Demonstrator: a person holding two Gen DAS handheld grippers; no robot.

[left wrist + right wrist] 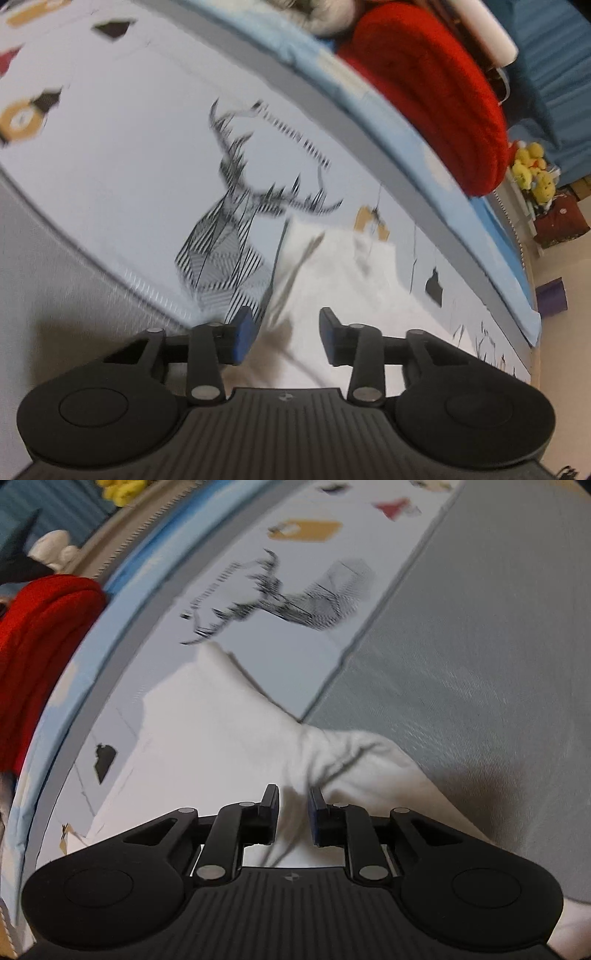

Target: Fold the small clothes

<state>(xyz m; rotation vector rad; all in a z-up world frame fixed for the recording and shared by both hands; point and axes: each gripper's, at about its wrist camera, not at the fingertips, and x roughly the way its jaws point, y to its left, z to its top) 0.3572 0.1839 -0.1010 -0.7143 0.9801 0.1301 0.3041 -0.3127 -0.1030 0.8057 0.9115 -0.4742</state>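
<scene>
A small white garment (332, 266) lies partly spread on a pale mat printed with a line-drawn deer (229, 229). My left gripper (287, 334) hangs open over the garment's near edge, with nothing pressed between its blue pads. In the right wrist view the same garment (207, 731) stretches from the mat onto the grey floor covering. Its creases run toward my right gripper (294, 812). That gripper's jaws stand a little apart, with a raised fold of the white cloth between them.
A blue padded edge (388, 99) borders the mat, with a rolled red blanket (436, 85) behind it. Yellow plush toys (535, 166) sit at the far right. Grey floor covering (461, 646) lies on the mat's other side.
</scene>
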